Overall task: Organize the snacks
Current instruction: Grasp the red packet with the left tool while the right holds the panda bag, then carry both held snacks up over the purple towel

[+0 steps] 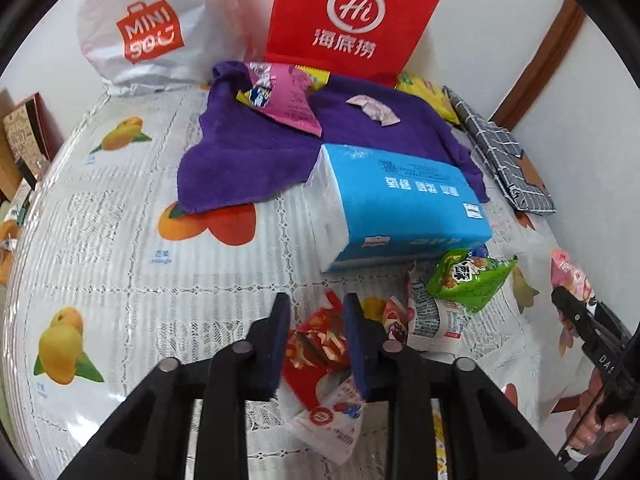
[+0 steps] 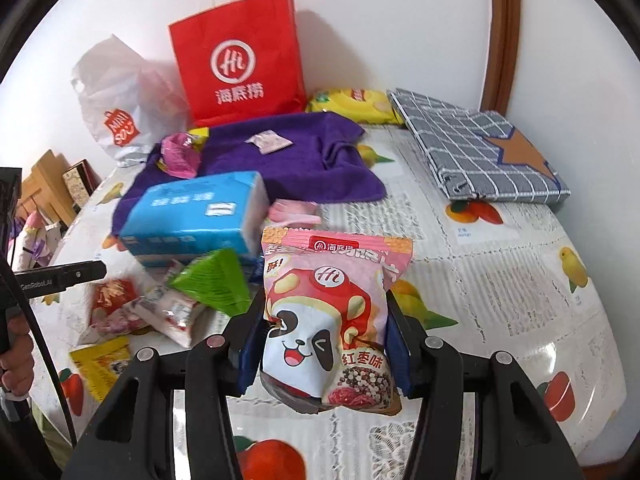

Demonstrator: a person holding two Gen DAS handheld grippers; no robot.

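Note:
My left gripper [image 1: 316,308] is open, its fingers on either side of a red snack packet [image 1: 316,344] lying on the table. Next to it lie a white packet [image 1: 434,318] and a green packet [image 1: 470,276]. My right gripper [image 2: 326,300] is shut on a pink panda snack bag [image 2: 332,320], held upright above the table. That bag also shows at the right edge of the left wrist view [image 1: 568,274]. The same pile shows left in the right wrist view: the red packet [image 2: 110,294], green packet [image 2: 218,280] and a yellow packet [image 2: 100,364].
A blue tissue pack [image 1: 400,208] lies on a purple towel [image 1: 256,160] with a pink packet [image 1: 288,100] and small sachet [image 1: 374,110]. A red paper bag [image 1: 356,16] and white Miniso bag [image 1: 148,28] stand at the wall. A checked fabric bag [image 2: 480,148] lies far right.

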